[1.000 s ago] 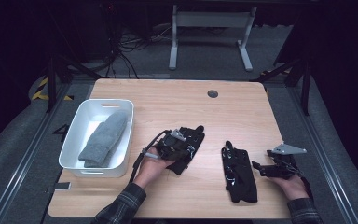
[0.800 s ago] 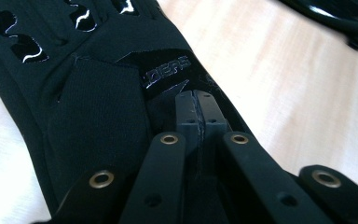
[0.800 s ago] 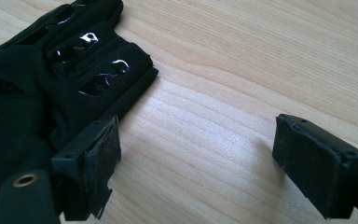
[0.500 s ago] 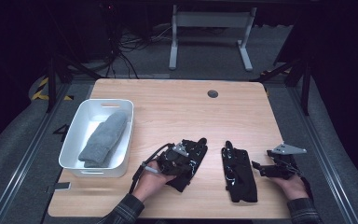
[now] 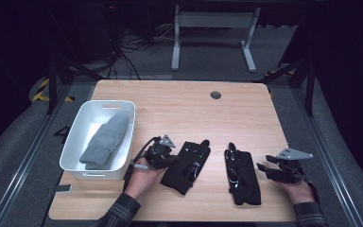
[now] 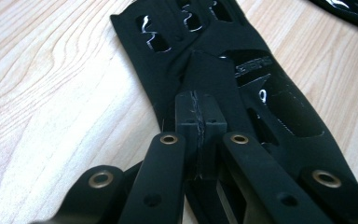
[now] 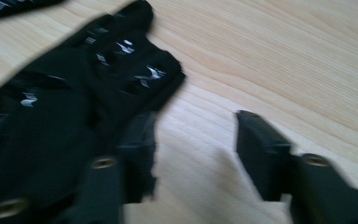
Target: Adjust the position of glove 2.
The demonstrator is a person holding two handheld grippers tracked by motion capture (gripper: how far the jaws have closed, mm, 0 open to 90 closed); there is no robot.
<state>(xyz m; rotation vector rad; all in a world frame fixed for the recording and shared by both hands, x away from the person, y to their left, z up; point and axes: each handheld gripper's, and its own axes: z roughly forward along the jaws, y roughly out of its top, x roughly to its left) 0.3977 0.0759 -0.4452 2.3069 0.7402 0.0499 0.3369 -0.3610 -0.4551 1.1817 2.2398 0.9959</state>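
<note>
While the high view looks down on the wooden table point(image 5: 179, 106), the left gripper point(image 5: 169, 158) sits at the near-left edge of the left black glove point(image 5: 186, 165), and the right gripper point(image 5: 263, 169) lies just beside the right black glove point(image 5: 242, 176). A white bin point(image 5: 123, 137) holding a folded grey cloth point(image 5: 105, 141) stands at the table's left, near the left hand.

Seen in the left gripper view, the jaws are pressed together with a fold of the left black glove point(image 6: 242, 74) pinched between the pads; the rest of that glove lies flat on the wood.

Seen in the right gripper view, the jaws stand apart and have just been closing. One jaw rests against the edge of the right black glove point(image 7: 51, 121); the gap between the pads holds bare table, so nothing is gripped.

Judged step: each gripper is taking hold of its own glove; the left hold is made, the right is not. Next move: shift the right gripper sideways so the glove's edge enters the gap, then close. Lift the left glove only if the pinch holds more than a thin fold.
</note>
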